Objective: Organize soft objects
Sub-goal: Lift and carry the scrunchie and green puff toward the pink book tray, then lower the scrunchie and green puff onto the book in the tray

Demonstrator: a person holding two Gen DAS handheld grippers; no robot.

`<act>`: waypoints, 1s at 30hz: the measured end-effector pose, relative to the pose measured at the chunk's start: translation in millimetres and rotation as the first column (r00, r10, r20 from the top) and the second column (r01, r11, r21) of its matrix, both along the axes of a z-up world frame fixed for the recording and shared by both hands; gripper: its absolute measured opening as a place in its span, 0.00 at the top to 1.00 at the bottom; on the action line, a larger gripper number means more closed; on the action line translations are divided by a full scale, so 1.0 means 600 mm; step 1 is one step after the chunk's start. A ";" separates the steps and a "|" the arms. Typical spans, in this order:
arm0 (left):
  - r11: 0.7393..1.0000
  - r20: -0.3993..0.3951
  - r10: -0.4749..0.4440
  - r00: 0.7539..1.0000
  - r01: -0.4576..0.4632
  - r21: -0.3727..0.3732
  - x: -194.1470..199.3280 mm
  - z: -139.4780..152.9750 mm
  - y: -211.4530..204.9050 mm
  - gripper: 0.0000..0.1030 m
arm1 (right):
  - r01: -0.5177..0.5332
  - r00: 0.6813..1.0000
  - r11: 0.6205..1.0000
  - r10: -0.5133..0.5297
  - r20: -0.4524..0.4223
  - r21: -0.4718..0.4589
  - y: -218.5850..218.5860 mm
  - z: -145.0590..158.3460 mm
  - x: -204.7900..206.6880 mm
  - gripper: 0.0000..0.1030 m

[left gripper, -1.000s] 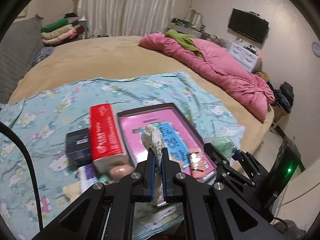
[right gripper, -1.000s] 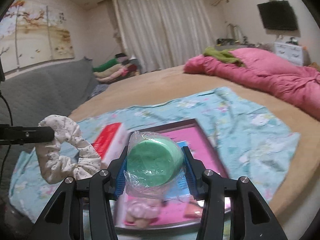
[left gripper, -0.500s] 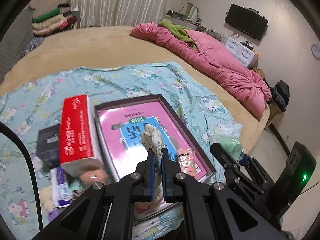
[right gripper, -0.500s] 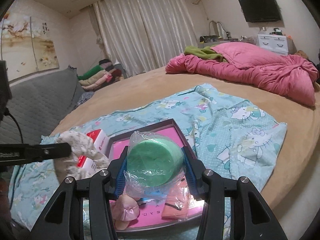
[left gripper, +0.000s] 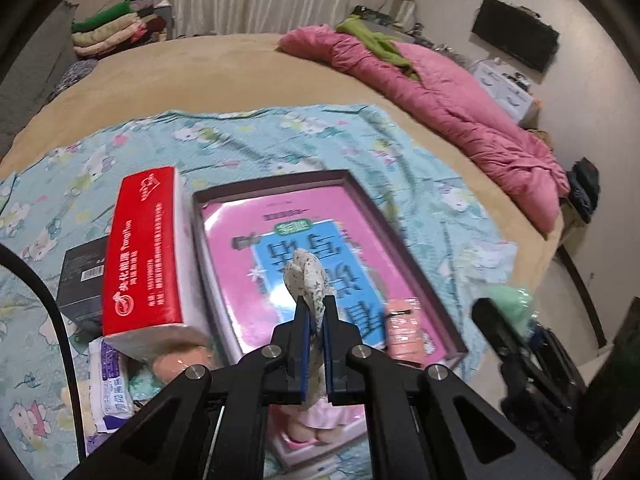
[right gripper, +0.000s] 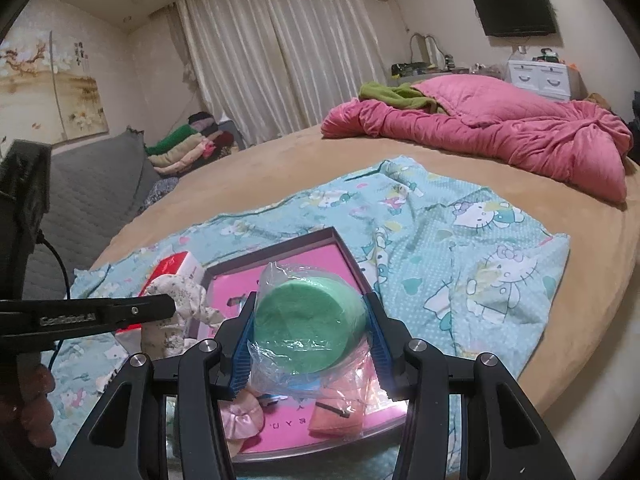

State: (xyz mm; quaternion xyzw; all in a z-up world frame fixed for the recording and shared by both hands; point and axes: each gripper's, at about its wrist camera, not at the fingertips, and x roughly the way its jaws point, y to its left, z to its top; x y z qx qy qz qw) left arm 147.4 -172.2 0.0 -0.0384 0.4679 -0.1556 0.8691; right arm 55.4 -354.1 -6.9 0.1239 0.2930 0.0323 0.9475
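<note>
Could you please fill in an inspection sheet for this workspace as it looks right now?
Surface: tan bed with a teal cartoon-print sheet spread on it.
Job's things: floral scrunchie; green roll in clear wrap; dark-rimmed box holding a pink scrunchie and a peach pack.
Clutter: red tissue pack, black box, purple-print pack beside the box.
Grippers: left gripper shut on the floral scrunchie; right gripper shut on the green roll.
Cables: black cable at left.
Surroundings: pink quilt, folded clothes, curtains, wall TV.
</note>
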 end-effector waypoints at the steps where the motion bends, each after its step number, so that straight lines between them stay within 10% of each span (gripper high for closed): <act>1: 1.000 -0.004 0.001 1.000 -0.001 0.006 0.006 -0.007 0.003 0.95 | -0.003 1.000 1.000 0.003 -0.005 0.000 0.001 -0.003 0.002 0.50; 30: 0.995 -0.126 -0.006 0.992 0.019 0.102 0.043 -0.125 -0.005 0.95 | -0.169 0.946 0.982 0.138 -0.293 -0.085 0.073 -0.104 0.064 0.50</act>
